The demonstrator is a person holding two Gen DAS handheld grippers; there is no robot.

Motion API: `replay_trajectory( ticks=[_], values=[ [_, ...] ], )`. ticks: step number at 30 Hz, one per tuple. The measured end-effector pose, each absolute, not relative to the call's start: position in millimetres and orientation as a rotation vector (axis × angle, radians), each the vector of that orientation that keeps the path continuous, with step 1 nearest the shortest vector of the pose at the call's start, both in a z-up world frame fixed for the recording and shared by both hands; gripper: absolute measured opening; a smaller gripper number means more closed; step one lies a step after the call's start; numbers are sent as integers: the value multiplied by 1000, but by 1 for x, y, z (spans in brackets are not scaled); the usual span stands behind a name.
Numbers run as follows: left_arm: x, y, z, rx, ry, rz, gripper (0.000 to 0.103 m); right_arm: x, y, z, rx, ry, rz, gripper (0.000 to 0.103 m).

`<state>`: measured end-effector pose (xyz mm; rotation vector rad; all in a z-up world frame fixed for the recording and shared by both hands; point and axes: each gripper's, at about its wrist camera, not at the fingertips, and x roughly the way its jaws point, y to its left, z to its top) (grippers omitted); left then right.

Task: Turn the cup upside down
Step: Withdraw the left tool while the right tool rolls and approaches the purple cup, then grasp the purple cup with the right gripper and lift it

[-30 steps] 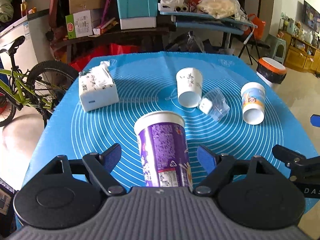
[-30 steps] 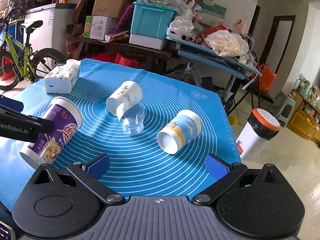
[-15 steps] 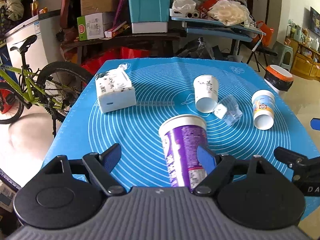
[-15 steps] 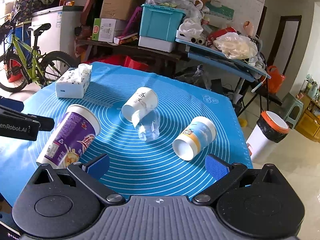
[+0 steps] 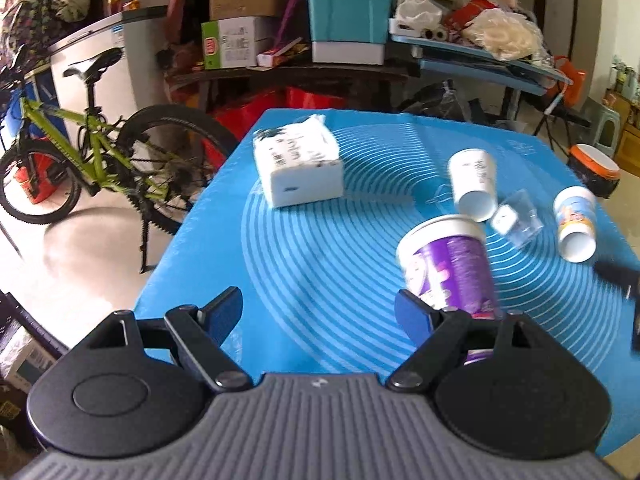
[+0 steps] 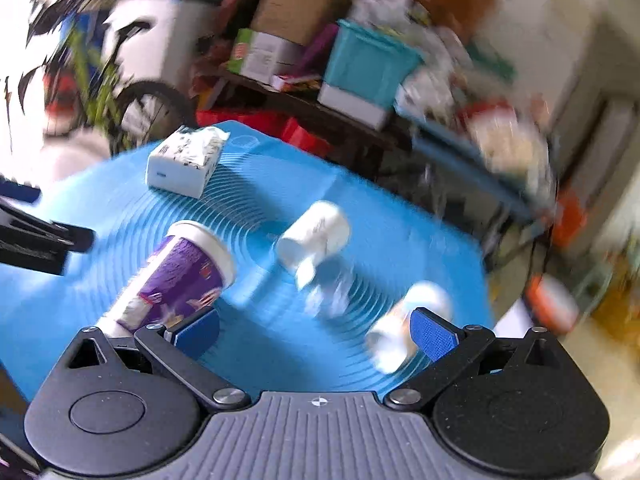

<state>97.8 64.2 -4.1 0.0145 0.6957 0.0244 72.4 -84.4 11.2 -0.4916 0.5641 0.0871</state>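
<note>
Purple-wrapped, the cup (image 5: 452, 264) is seen lying on its side on the blue surface (image 5: 320, 248), its white rim pointed away from both cameras and its long axis running roughly front to back. It is placed off to the right of the left tongs (image 5: 318, 310), just behind their right finger, and off to the left of the right tongs (image 6: 316, 332). Both tongs are spread wide and nothing is pinched. Neither is judged clearly nearer; either must be shifted sideways.
</note>
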Motion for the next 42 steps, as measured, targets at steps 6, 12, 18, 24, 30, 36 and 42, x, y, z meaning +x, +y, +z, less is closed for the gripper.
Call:
replay_trajectory(
  ticks=[6, 12, 18, 24, 30, 36, 42],
  values=[
    [92, 79, -13, 18, 689, 59, 83, 106, -48, 25, -935, 506, 58, 103],
    [91, 86, -18, 12, 691, 61, 83, 124, -13, 18, -1289, 429, 69, 103],
    [89, 95, -24, -5, 687, 76, 83, 111, -4, -36, -2032, 124, 118, 103],
    [84, 102, -28, -19, 690, 67, 83, 101, -3, -62, -2515, -107, 234, 103],
    [77, 109, -28, -42, 682, 67, 83, 90, -15, -82, -2837, -285, 436, 103],
    [71, 115, -27, -79, 677, 58, 83, 78, -18, -97, -2994, -341, 668, 101],
    [66, 118, -28, -77, 676, 42, 83, 64, -9, -115, -3023, -310, 812, 100]
  ],
)
